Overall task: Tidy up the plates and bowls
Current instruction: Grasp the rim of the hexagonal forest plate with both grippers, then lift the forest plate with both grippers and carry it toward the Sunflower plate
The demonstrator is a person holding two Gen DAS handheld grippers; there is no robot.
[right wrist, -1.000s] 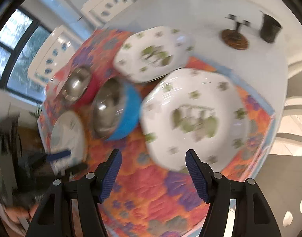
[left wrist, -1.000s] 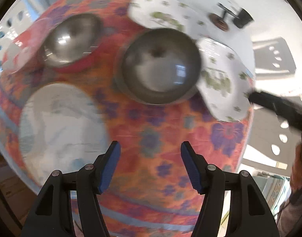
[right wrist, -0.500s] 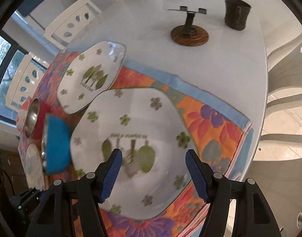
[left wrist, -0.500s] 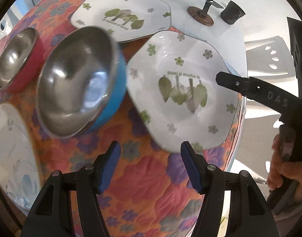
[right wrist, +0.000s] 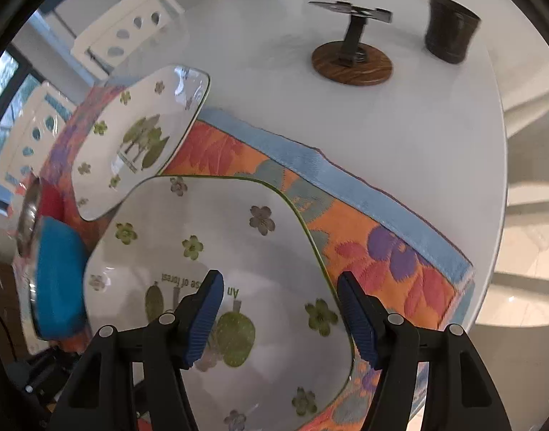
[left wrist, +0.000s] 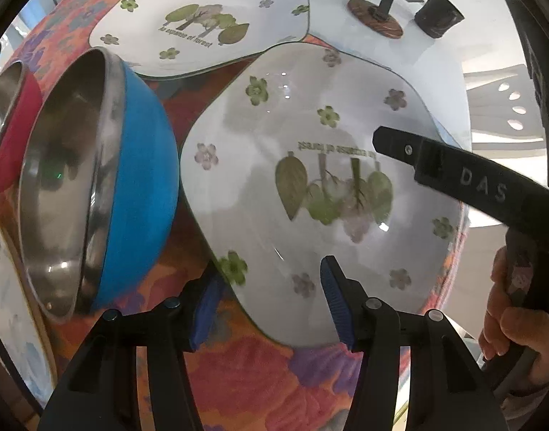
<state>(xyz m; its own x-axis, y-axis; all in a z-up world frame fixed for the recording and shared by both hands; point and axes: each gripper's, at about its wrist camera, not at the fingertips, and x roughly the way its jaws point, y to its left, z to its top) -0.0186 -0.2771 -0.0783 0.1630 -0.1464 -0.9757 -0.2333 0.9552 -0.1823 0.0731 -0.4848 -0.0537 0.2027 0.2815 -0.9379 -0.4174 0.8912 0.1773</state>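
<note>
— Both hand-held grippers are down at the big white plate [left wrist: 310,165] now. It sits on the flowered mat [left wrist: 260,377], close to the mat's blue-bordered edge by the desk [right wrist: 436,136] rim.

— And the left hand-held gripper [left wrist: 267,309]?

— Jaws spread wide, straddling the plate's near rim: one blue pad below the rim over the mat, the other above the plate face. Nothing is clamped.

— The right one?

— The right hand-held gripper [right wrist: 279,316] is also wide open and empty, hanging over the plate's right edge. One pad is over the tree print, the other right at the green-lined rim. Whether it touches, I cannot tell.

— What else is on that mat?

— A second, smaller white plate [right wrist: 138,143] lies farther in, its corner just beside the big one. A blue bowl [left wrist: 94,186] with a steel inside sits right against the big plate's left side. A red bowl [left wrist: 8,125] is behind that, at the mat's far left.

— Off the mat?

— A little black stand on a wooden disc [right wrist: 351,61] and a dark cup [right wrist: 450,34], both on the bare desk, well apart from the plates.
</note>
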